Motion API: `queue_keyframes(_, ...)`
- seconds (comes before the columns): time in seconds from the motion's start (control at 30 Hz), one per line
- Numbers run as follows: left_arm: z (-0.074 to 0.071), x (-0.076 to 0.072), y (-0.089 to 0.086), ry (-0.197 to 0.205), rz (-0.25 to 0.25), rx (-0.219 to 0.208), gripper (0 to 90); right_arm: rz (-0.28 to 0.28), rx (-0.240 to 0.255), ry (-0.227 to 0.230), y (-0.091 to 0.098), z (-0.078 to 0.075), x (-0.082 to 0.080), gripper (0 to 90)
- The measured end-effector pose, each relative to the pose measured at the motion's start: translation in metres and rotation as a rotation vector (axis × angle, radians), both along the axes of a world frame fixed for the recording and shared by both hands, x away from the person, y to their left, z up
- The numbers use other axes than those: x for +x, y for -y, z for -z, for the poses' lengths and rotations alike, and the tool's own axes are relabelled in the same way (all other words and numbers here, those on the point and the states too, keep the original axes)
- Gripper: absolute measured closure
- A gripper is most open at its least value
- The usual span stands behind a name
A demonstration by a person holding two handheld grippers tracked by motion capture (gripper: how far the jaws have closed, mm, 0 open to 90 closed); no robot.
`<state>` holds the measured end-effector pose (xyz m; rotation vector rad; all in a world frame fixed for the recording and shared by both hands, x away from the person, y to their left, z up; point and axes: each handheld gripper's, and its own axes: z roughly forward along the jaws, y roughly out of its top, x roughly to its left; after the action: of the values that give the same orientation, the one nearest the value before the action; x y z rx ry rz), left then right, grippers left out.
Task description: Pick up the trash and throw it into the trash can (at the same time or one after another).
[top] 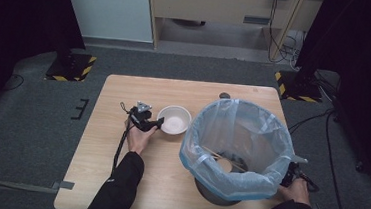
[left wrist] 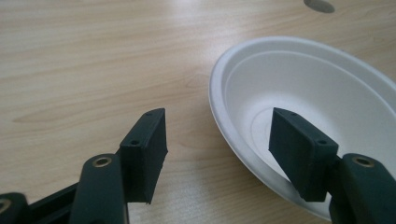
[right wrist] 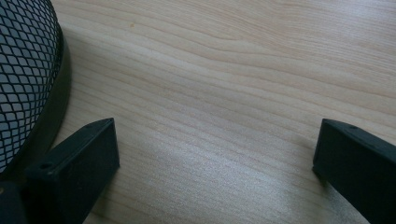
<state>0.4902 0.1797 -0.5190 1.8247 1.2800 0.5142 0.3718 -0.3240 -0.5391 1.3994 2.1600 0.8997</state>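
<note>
A white paper bowl (top: pixel 174 119) sits empty near the middle of the wooden table (top: pixel 116 189). My left gripper (top: pixel 159 125) reaches it from the left, held low by a hand. In the left gripper view the bowl (left wrist: pixel 303 84) has its near rim between my jaws. One pad is inside the bowl and the other is over bare wood, with neither pressing; this left gripper (left wrist: pixel 217 126) is open. My right gripper (top: pixel 290 175) rests at the lower right beside the bin. The right gripper (right wrist: pixel 215 135) stands wide open over bare table.
A black mesh waste bin (top: pixel 236 138) with a pale blue plastic liner fills the table's right half; thin wooden sticks (top: pixel 224 157) lie inside it. Its mesh wall (right wrist: pixel 23 70) is close to my right gripper's left jaw. A dark round cap (top: pixel 224 95) sits near the far edge.
</note>
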Motion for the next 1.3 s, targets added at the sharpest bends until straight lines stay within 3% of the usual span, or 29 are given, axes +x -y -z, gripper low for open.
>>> queue_keyframes(0.2, 0.004, -0.001, 0.003, -0.044, 0.014, -0.022, 50.6, 0.000, 0.000, 0.000, 0.000, 0.000, 0.000, 0.5)
queue_keyframes(0.3, 0.004, -0.003, 0.006, -0.056, 0.023, -0.002, 60.6, 0.000, 0.000, 0.000, 0.000, 0.000, 0.000, 0.5)
queue_keyframes(0.4, 0.003, -0.004, 0.007, -0.061, 0.024, 0.005, 69.6, 0.000, 0.000, 0.000, 0.000, 0.000, 0.000, 0.5)
queue_keyframes(0.6, -0.006, -0.008, 0.008, -0.042, 0.021, -0.041, 77.1, 0.000, 0.000, 0.000, 0.000, 0.000, 0.000, 0.5)
queue_keyframes(0.73, -0.016, -0.012, 0.007, -0.008, 0.031, -0.068, 82.2, 0.000, 0.000, 0.000, 0.000, 0.000, 0.000, 0.5)
queue_keyframes(0.8, -0.028, -0.016, 0.004, 0.035, 0.038, -0.074, 83.4, 0.000, 0.000, 0.000, 0.000, 0.000, 0.000, 0.5)
queue_keyframes(0.87, -0.033, -0.018, 0.004, 0.039, 0.045, -0.074, 84.0, 0.000, 0.000, 0.000, 0.000, 0.000, 0.000, 0.5)
queue_keyframes(0.93, -0.044, -0.021, 0.001, 0.063, 0.057, -0.056, 84.0, 0.000, 0.000, 0.000, 0.000, 0.000, 0.000, 0.5)
queue_keyframes(0.97, -0.057, -0.024, -0.004, 0.090, 0.067, -0.046, 84.0, 0.000, 0.000, 0.000, 0.000, 0.000, 0.000, 0.5)
queue_keyframes(1.03, -0.064, -0.027, -0.006, 0.104, 0.069, -0.044, 84.0, 0.000, 0.000, 0.000, 0.000, 0.000, 0.000, 0.5)
queue_keyframes(1.07, -0.078, -0.032, -0.012, 0.135, 0.070, -0.050, 84.0, 0.000, 0.000, 0.000, 0.000, 0.000, 0.000, 0.5)
queue_keyframes(1.1, -0.078, -0.032, -0.012, 0.135, 0.070, -0.050, 84.0, 0.000, 0.000, 0.000, 0.000, 0.000, 0.000, 0.5)
queue_keyframes(1.17, -0.091, -0.038, -0.019, 0.168, 0.066, -0.059, 84.0, 0.000, 0.000, 0.000, 0.000, 0.000, 0.000, 0.5)
queue_keyframes(1.2, -0.101, -0.046, -0.025, 0.202, 0.071, -0.058, 83.9, 0.000, 0.000, 0.000, 0.000, 0.000, 0.000, 0.5)
queue_keyframes(1.27, -0.106, -0.051, -0.028, 0.218, 0.074, -0.062, 84.0, 0.000, 0.000, 0.000, 0.000, 0.000, 0.000, 0.5)
queue_keyframes(1.3, -0.113, -0.060, -0.034, 0.249, 0.079, -0.077, 83.9, 0.000, 0.000, 0.000, 0.000, 0.000, 0.000, 0.5)
